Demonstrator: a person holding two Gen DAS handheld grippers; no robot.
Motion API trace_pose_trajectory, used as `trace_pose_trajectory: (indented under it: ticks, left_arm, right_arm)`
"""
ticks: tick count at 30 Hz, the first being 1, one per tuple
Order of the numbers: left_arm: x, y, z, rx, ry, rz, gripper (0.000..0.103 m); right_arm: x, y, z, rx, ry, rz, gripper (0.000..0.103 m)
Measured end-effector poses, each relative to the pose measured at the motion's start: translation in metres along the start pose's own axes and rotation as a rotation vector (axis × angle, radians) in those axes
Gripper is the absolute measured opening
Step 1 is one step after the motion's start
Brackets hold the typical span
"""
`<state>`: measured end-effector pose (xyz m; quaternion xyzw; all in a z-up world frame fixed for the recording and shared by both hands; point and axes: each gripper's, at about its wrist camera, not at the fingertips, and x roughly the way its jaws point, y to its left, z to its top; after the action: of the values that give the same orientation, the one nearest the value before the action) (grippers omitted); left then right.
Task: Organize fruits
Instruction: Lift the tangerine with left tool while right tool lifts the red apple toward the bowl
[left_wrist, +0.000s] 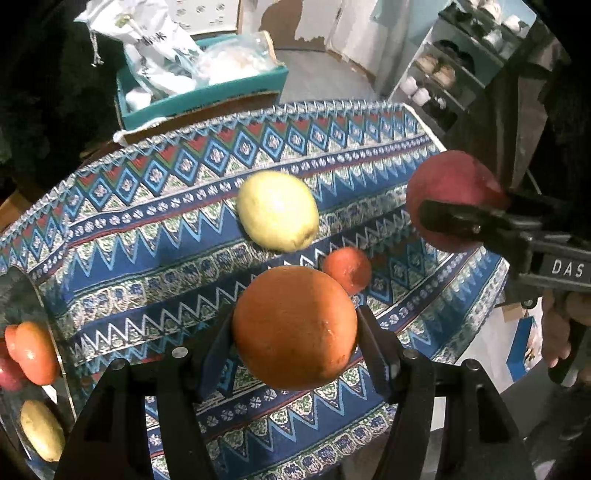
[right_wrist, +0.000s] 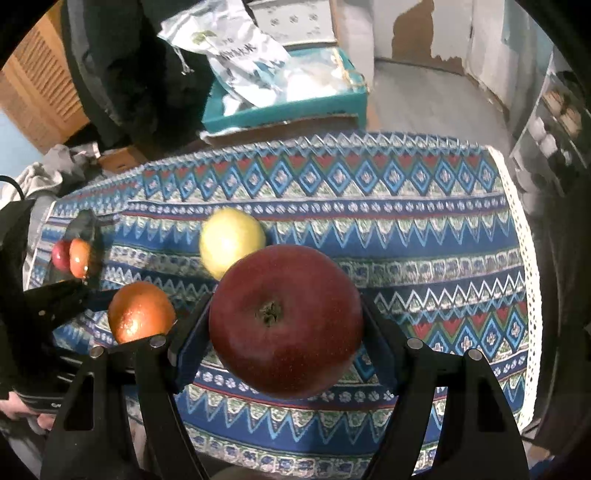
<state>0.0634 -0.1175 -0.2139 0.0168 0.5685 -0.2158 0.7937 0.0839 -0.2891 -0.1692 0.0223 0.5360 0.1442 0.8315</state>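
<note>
My left gripper (left_wrist: 295, 332) is shut on a large orange (left_wrist: 295, 326), held above the patterned tablecloth (left_wrist: 147, 229). My right gripper (right_wrist: 286, 325) is shut on a dark red apple (right_wrist: 286, 321), stem end facing the camera, also lifted off the cloth. In the left wrist view the apple (left_wrist: 450, 184) hangs at the right with the right gripper's black finger (left_wrist: 454, 221) across it. In the right wrist view the orange (right_wrist: 140, 312) shows at the left. A yellow-green fruit (left_wrist: 277, 210) (right_wrist: 231, 242) and a small red-orange fruit (left_wrist: 347, 269) lie on the cloth.
A glassy container (left_wrist: 22, 295) at the table's left edge shows an orange-red fruit (left_wrist: 31, 350) and a yellow one (left_wrist: 40, 430). Behind the table stands a teal box (left_wrist: 203, 96) with bags. Shelves (left_wrist: 443, 74) stand at the far right.
</note>
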Motion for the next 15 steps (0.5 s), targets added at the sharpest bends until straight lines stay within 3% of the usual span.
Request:
trace_pose_trajectory:
  ticks: [15]
  left_arm:
    - [-0.054, 0.015, 0.007, -0.037, -0.117, 0.014, 0.066]
  right_arm:
    - [-0.037, 0.042, 0.024, -0.072, -0.115, 0.068, 0.075]
